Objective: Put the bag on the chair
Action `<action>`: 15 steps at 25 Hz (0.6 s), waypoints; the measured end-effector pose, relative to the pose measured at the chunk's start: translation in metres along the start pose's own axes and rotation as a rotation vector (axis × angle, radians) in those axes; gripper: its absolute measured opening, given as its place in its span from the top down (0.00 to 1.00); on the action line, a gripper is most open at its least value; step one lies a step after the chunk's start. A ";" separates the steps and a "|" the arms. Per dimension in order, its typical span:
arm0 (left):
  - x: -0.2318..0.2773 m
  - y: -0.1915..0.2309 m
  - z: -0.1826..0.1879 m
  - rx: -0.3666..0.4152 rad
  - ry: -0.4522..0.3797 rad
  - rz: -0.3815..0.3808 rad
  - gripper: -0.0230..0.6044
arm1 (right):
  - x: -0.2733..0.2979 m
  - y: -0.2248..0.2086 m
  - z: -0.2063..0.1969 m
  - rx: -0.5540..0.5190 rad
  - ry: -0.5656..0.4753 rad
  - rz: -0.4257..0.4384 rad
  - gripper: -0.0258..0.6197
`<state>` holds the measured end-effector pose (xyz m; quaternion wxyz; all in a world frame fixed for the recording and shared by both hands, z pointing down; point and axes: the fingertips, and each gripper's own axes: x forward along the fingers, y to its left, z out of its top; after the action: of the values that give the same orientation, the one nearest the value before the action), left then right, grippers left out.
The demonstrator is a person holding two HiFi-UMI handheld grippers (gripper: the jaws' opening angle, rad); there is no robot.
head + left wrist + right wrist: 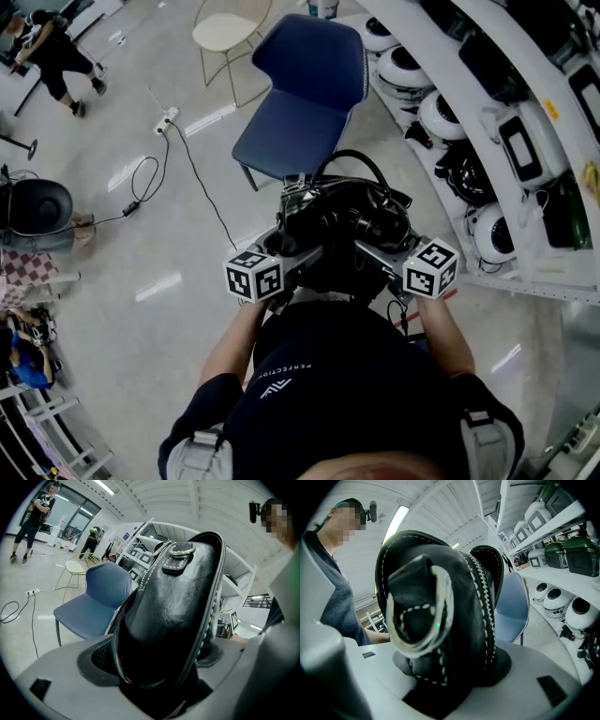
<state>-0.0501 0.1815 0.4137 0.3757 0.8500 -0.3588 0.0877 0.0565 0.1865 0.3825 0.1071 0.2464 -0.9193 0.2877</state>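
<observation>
**Item: bag** (342, 230). Black leather with white stitching, a zip and a metal ring. It is held off the floor in front of the person, short of the chair.

**Holders:** left gripper (154, 665) clamped on one end of the bag, right gripper (450, 667) clamped on the other end. Both sets of jaws press on the leather. The bag's long axis runs across, from one gripper to the other.

**Destination: chair** (300, 103). Blue, empty seat, backrest on the far side. It stands ahead of the bag and a little to the person's left, with the seat lower than the bag.

**Governing relation:** the open front of the seat faces the bag, so the likely move is forward and down. The left gripper is judged slightly nearer the seat.
</observation>
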 end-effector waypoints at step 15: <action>0.000 0.062 0.043 -0.016 -0.004 0.023 0.26 | 0.066 -0.023 0.034 0.012 0.023 0.033 0.57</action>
<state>-0.0971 0.1229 0.4193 0.3807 0.8428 -0.3703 0.0873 0.0099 0.1244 0.3887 0.1113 0.2285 -0.9201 0.2978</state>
